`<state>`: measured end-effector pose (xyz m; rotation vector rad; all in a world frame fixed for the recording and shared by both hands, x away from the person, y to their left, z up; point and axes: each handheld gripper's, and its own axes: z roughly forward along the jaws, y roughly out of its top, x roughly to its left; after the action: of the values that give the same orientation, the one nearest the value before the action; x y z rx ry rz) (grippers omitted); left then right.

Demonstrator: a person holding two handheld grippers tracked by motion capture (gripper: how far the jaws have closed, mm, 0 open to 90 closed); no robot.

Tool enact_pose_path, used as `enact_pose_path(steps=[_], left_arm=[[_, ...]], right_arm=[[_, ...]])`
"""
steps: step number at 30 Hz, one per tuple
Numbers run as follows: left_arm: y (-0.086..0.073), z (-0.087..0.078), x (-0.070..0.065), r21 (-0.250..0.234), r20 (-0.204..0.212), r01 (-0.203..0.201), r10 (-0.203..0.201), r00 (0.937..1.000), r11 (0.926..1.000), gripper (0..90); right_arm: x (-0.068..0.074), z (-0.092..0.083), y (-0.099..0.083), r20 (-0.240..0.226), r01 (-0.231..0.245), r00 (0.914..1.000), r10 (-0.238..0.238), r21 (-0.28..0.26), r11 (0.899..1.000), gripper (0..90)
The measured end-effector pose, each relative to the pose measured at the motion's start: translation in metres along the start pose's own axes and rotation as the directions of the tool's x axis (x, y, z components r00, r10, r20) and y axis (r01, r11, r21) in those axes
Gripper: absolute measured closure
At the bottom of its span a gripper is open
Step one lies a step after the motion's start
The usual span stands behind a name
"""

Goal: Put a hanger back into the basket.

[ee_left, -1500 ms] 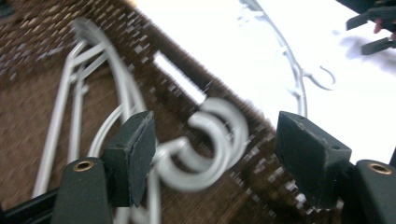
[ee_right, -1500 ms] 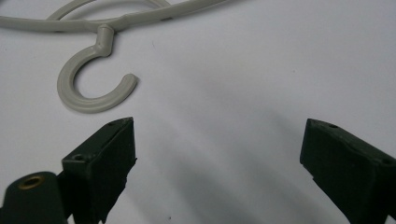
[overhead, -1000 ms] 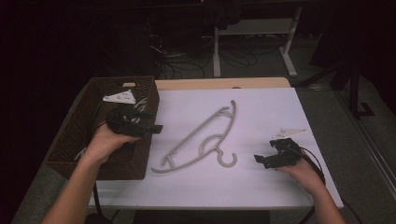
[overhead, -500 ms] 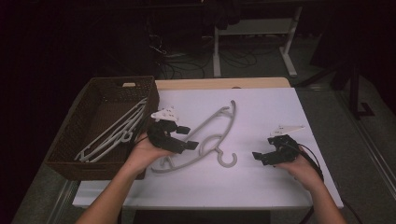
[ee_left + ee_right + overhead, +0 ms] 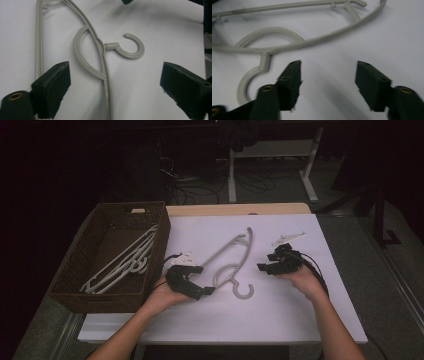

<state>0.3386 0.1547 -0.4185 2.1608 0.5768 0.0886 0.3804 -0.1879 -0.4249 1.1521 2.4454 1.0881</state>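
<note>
A grey plastic hanger point(image 5: 231, 254) lies on the white table top point(image 5: 280, 320), its hook point(image 5: 243, 292) toward me. My left gripper point(image 5: 205, 279) sits low at the hanger's left side. Its jaws have just been opening and stand wide. In the left gripper view, the hanger's arm point(image 5: 106, 82) runs between the jaws without touching the pads point(image 5: 53, 90); my left gripper point(image 5: 115, 75) is open. My right gripper point(image 5: 265, 262) is right of the hanger. Its jaws have just been closing and are half apart over bare table. The right gripper view shows the gripper point(image 5: 329, 66) short of the hook point(image 5: 244, 82).
A brown wicker basket point(image 5: 159, 232) stands at the table's left and holds several pale hangers point(image 5: 125, 262). A small white plastic piece point(image 5: 289, 238) lies behind my right gripper. Desk legs and cables stand on the dark floor beyond the table.
My left hand has come from over the basket across to the hanger and sunk to the table, its jaws wider. My right gripper has moved left and away from me, toward the hanger.
</note>
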Motion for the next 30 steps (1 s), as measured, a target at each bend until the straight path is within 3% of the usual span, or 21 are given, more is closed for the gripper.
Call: enact_pose_path(steps=[6, 9, 15, 19, 25, 30], left_arm=[[-0.003, 0.005, 0.0, 0.012, -0.007, -0.01, 0.01, 0.9999, 0.9999, 2.9], [-0.004, 0.008, 0.0, 0.017, -0.007, -0.014, 0.014, 0.9999, 0.9998, 2.0], [-0.006, 0.011, 0.0, 0.024, -0.007, -0.018, 0.018, 0.9998, 0.9996, 1.1], [-0.008, 0.012, 0.0, 0.029, -0.004, -0.014, 0.014, 0.9999, 0.9995, 1.1], [-0.008, 0.012, 0.001, 0.033, -0.003, -0.017, 0.017, 0.9999, 0.9993, 1.1], [-0.009, 0.015, 0.002, 0.059, -0.003, -0.019, 0.019, 0.9998, 0.9981, 1.2]], right_arm=[[-0.002, 0.03, 0.037, 0.012, 0.021, 0.9997, -0.021, 0.009, 1.0, 77.7], [-0.004, 0.045, 0.056, 0.006, 0.021, 0.9997, -0.022, 0.013, 1.0, 89.1], [-0.01, 0.074, 0.092, 0.023, 0.019, 0.9995, -0.019, 0.011, 1.0, 89.2], [-0.013, 0.094, 0.108, 0.059, 0.025, 0.9979, -0.027, 0.032, 0.999, 89.2], [-0.018, 0.121, 0.116, 0.105, 0.019, 0.994, -0.029, 0.095, 0.995, 89.2], [-0.018, 0.129, 0.115, 0.128, 0.023, 0.991, -0.039, 0.129, 0.991, 89.3]])
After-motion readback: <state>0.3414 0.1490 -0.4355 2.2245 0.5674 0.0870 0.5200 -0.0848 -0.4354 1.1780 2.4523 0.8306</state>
